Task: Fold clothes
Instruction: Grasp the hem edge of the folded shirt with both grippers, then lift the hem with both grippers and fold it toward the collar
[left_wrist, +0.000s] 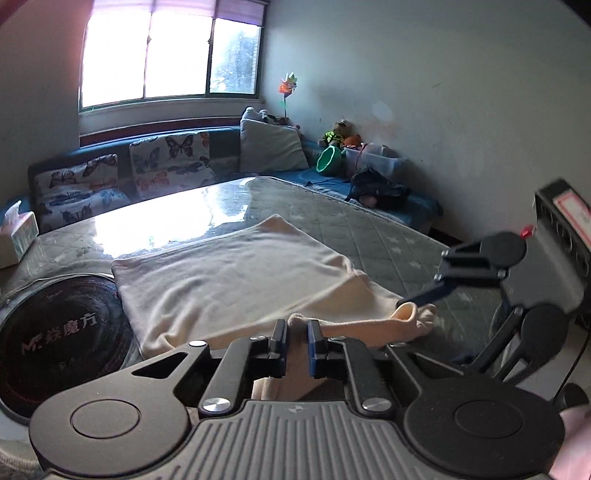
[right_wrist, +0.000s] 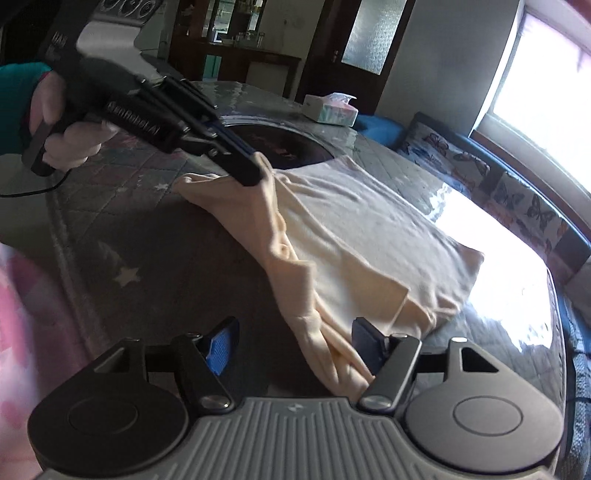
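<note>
A cream garment (left_wrist: 236, 273) lies partly folded on the glass-topped table (left_wrist: 369, 229); it also shows in the right wrist view (right_wrist: 362, 236). My left gripper (left_wrist: 297, 332) is shut on the garment's near edge, at a bunched fold, and it shows in the right wrist view (right_wrist: 255, 170) pinching that cloth. My right gripper (right_wrist: 291, 343) is open, its jaws spread around the sleeve end (right_wrist: 332, 347) without pinching it. In the left wrist view the right gripper (left_wrist: 417, 301) hangs over the sleeve tip (left_wrist: 417, 317).
A round black inset (left_wrist: 55, 339) sits in the table at the left. A tissue box (left_wrist: 16, 236) stands at the table's far left. A sofa with butterfly cushions (left_wrist: 166, 158) and toys (left_wrist: 340, 147) runs behind the table.
</note>
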